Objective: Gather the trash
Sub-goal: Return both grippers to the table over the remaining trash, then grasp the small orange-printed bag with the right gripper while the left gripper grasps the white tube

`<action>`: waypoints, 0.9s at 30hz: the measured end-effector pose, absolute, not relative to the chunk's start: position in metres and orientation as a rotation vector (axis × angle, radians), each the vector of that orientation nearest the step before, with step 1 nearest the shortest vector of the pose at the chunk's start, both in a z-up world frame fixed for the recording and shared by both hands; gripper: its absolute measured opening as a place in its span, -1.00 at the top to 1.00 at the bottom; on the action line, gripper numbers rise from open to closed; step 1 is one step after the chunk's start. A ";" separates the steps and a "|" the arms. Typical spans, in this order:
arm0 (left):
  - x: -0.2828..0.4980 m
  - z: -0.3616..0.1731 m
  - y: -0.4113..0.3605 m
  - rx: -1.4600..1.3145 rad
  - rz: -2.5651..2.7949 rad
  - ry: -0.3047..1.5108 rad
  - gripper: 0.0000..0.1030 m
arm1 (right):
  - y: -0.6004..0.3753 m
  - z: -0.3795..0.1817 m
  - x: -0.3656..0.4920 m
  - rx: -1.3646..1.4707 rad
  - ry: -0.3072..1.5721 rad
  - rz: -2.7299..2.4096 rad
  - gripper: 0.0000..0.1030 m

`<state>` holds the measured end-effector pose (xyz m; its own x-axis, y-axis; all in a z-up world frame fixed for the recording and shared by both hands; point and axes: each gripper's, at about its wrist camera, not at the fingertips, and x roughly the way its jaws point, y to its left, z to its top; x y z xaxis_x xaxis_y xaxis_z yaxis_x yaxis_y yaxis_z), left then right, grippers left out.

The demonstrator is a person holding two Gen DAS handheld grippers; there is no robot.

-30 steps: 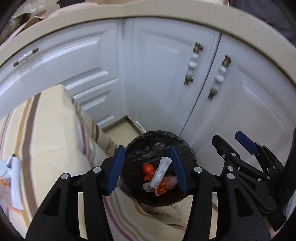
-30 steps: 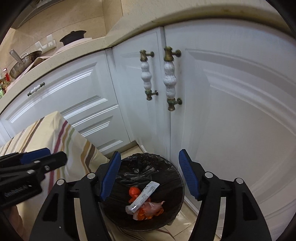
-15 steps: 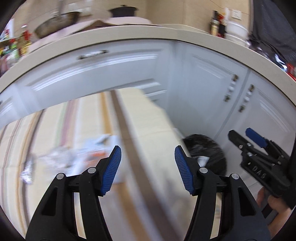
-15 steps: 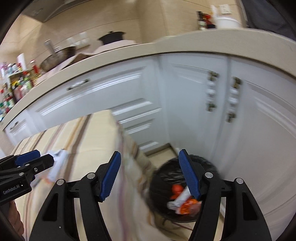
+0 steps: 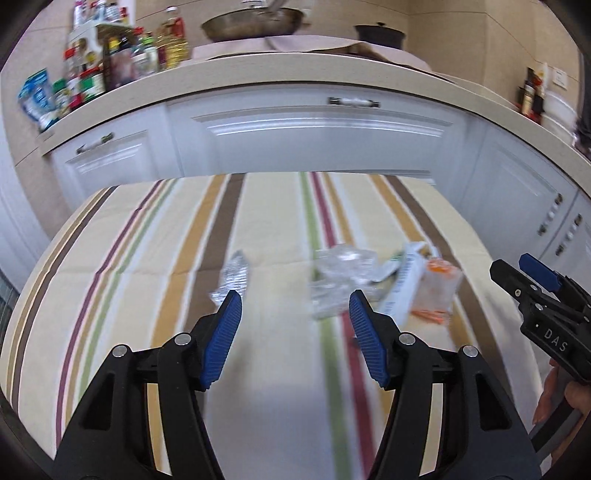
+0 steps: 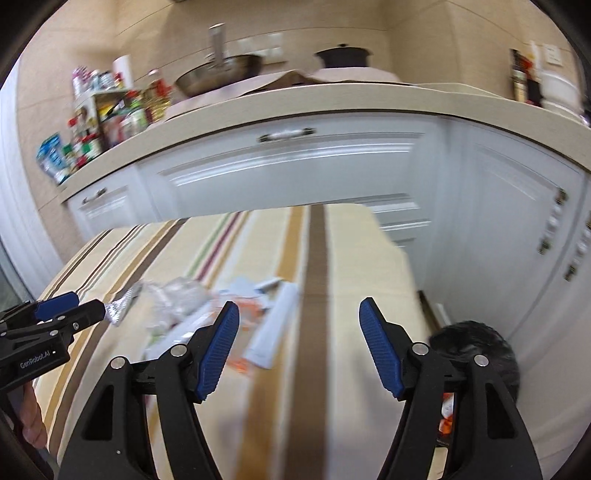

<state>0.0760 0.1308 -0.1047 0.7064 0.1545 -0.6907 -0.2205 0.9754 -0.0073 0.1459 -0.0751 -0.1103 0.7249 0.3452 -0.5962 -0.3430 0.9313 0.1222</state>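
Several pieces of trash lie on the striped tablecloth [image 5: 147, 295]: a silver foil wrapper [image 5: 232, 277], a crumpled clear plastic wrapper [image 5: 338, 273], a white carton [image 5: 404, 286] and an orange-printed bag [image 5: 437, 290]. My left gripper [image 5: 295, 325] is open and empty, hovering just short of the foil and clear wrapper. My right gripper [image 6: 299, 336] is open and empty above the table's right part, near the white carton [image 6: 275, 325]. The black bin [image 6: 476, 350] with trash in it stands on the floor to the right of the table.
White kitchen cabinets [image 5: 314, 140] run behind and to the right of the table. The counter holds bottles and spice jars [image 5: 110, 62], a pan [image 5: 255, 22] and a black pot [image 5: 378, 33]. The other gripper shows at each view's edge [image 5: 543, 295] [image 6: 48, 325].
Both grippers have swung left and up from over the bin to face the table and its trash. Both stay open and empty. The frames are motion-blurred.
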 end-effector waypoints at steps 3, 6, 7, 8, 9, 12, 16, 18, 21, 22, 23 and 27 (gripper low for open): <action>0.070 -0.109 0.150 -0.119 0.233 0.765 -0.15 | -0.051 -0.116 0.146 -0.031 0.676 0.411 -0.28; 0.070 -0.114 0.158 -0.135 0.237 0.774 -0.15 | -0.032 -0.122 0.147 -0.066 0.696 0.425 -0.28; 0.070 -0.116 0.160 -0.140 0.235 0.777 -0.15 | -0.027 -0.125 0.148 -0.075 0.704 0.425 -0.25; 0.070 -0.118 0.162 -0.145 0.232 0.783 -0.15 | -0.023 -0.127 0.150 -0.085 0.713 0.418 -0.20; 0.070 -0.120 0.163 -0.149 0.229 0.786 -0.15 | -0.021 -0.130 0.152 -0.089 0.724 0.410 -0.17; 0.071 -0.124 0.163 -0.154 0.214 0.791 -0.15 | -0.018 -0.137 0.159 -0.090 0.765 0.390 -0.05; 0.074 -0.129 0.158 -0.145 0.194 0.795 -0.15 | -0.016 -0.142 0.163 -0.092 0.799 0.393 0.45; 0.076 -0.130 0.154 -0.147 0.179 0.798 -0.15 | -0.018 -0.142 0.163 -0.089 0.802 0.396 0.54; 0.078 -0.132 0.145 -0.143 0.153 0.799 -0.16 | -0.021 -0.140 0.161 -0.082 0.794 0.397 0.62; 0.079 -0.131 0.142 -0.141 0.145 0.798 -0.22 | -0.023 -0.139 0.160 -0.079 0.791 0.400 0.63; 0.080 -0.131 0.138 -0.140 0.134 0.795 -0.27 | -0.025 -0.138 0.158 -0.074 0.785 0.403 0.63; 0.084 -0.131 0.119 -0.113 0.091 0.780 -0.31 | -0.036 -0.132 0.153 -0.053 0.764 0.403 0.63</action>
